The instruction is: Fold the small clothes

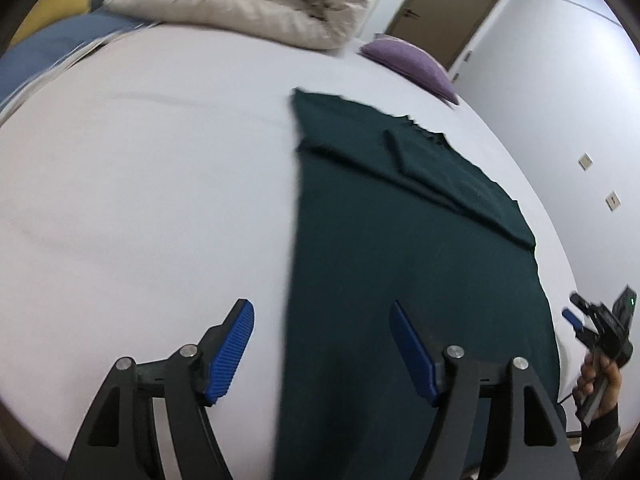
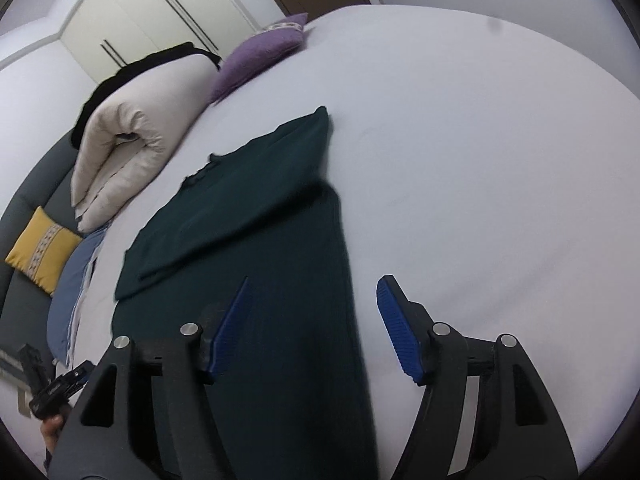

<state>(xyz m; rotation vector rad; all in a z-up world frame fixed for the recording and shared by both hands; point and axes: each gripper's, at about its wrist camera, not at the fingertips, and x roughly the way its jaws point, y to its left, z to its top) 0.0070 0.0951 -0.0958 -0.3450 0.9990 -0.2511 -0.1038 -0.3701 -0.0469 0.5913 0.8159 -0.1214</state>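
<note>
Dark green garment [image 1: 400, 248] is lying flat on the bed [image 1: 140, 200], sleeves apparently folded in (blur), while left gripper [image 1: 322, 346] and right gripper [image 2: 312, 328] are hovering wide open and empty over its near corners; each should be pinching one corner, both lifting evenly toward the collar.

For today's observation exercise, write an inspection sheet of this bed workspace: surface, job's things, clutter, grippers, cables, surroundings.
Surface: white bed sheet, smooth.
Job's things: dark green garment lying flat, sleeves folded in over its body.
Clutter: rolled cream duvet, purple cushion, yellow cushion.
Grippers: left gripper open over the garment's near edge; right gripper open likewise; neither holds cloth.
Cables: thin lead below the right handle, unclear.
Surroundings: brown door, wardrobe.
</note>
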